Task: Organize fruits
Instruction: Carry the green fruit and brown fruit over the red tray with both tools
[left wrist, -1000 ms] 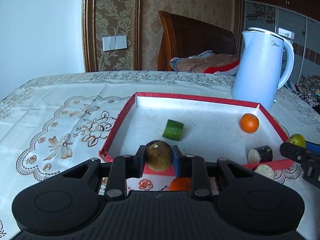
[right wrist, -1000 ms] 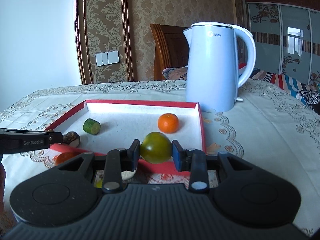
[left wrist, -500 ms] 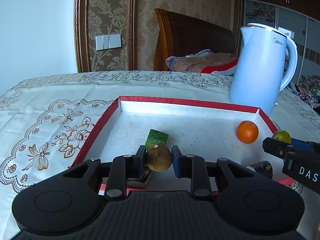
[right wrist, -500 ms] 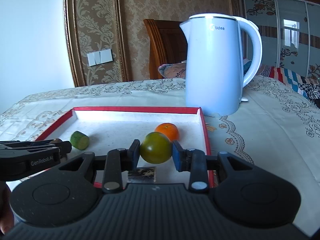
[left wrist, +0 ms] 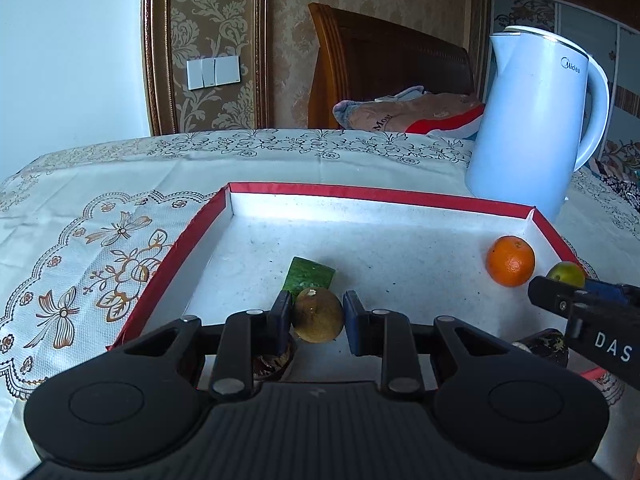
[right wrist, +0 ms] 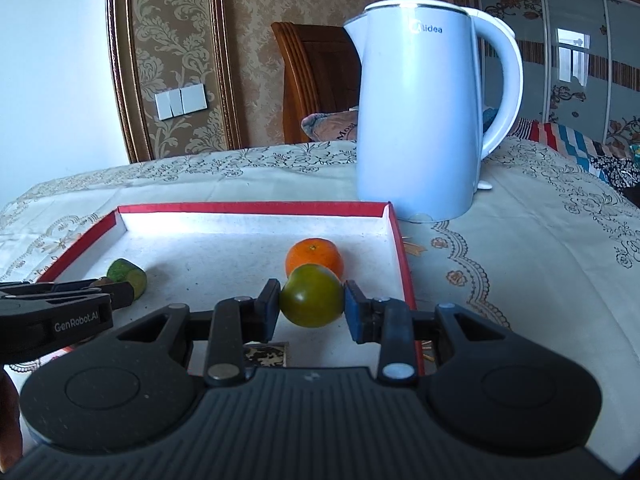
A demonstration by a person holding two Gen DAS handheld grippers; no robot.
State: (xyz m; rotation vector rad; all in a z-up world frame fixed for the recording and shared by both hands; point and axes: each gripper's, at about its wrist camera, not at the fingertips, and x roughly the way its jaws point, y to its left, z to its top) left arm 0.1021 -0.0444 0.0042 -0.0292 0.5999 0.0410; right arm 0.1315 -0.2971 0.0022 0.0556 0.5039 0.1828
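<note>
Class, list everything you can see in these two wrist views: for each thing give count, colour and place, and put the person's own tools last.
Tray: one, red rim, white inside, on the tablecloth.
Orange: one, orange, inside the tray near its right wall.
Green cut piece: one, green, inside the tray, left of centre.
Dark pieces: at least two, dark-skinned, at the tray's near edge, partly hidden.
Kettle: one, pale blue, on the table behind the tray.
Tablecloth: one, cream with floral print.
Chair: one, brown wood, behind the table.
Brown fruit: one, in the left gripper.
Green fruit: one, in the right gripper.
</note>
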